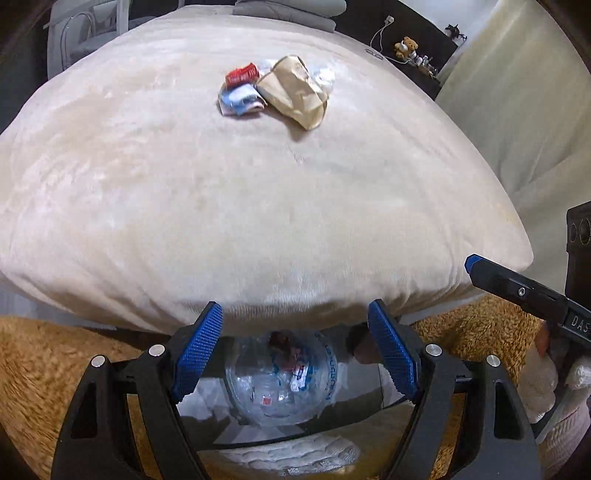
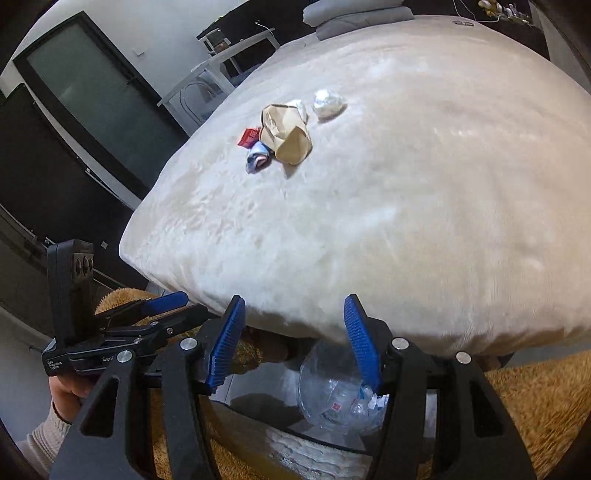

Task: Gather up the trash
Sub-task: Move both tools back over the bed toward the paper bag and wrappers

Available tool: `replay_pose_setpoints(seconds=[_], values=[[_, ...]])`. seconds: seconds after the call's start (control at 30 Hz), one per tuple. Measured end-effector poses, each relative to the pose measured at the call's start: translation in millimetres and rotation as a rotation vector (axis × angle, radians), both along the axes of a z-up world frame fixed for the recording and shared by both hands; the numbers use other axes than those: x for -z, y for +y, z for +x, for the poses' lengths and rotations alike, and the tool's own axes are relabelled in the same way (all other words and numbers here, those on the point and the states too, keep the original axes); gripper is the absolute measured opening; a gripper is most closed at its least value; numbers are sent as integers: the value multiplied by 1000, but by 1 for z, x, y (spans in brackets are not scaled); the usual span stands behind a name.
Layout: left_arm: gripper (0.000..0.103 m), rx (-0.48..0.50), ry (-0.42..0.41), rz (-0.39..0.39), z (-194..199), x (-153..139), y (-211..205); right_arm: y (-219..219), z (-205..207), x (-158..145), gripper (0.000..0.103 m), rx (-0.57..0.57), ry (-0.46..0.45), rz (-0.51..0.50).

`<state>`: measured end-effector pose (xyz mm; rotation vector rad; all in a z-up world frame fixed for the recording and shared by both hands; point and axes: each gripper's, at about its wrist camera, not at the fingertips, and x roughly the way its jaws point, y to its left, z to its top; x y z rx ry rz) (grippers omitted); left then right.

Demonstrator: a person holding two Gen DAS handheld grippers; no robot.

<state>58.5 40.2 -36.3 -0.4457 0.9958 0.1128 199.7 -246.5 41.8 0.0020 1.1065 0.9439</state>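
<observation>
A pile of trash lies on a cream plush bed: a crumpled brown paper bag, a red wrapper, a blue and white wrapper and a white crumpled ball. My left gripper is open and empty, below the bed's near edge, above a clear plastic bag that holds trash. My right gripper is open and empty, next to the left one, over the same bag.
A brown fuzzy rug covers the floor under both grippers. Grey pillows lie at the bed's far end. A dark cabinet and a white chair stand left of the bed. A shelf with a teddy bear is at the far right.
</observation>
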Motion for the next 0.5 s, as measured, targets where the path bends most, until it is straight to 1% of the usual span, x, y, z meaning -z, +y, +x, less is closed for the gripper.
replay_pose_setpoints(seconds=[0.03, 0.1, 0.23, 0.37, 0.43, 0.5], values=[[79, -8, -8, -2, 2, -3, 5, 5, 4, -3, 56, -2, -9, 4], [79, -25, -23, -13, 9, -7, 17, 13, 14, -10, 61, -6, -21, 15], [79, -60, -51, -36, 24, -14, 44, 37, 35, -17, 68, -23, -46, 31], [79, -86, -69, -58, 36, -17, 68, 62, 58, -16, 80, -29, -50, 38], [79, -94, -80, -67, 42, -19, 78, 76, 70, -14, 82, -38, -45, 39], [79, -101, -91, -72, 48, -21, 87, 91, 82, -10, 86, -47, -50, 30]])
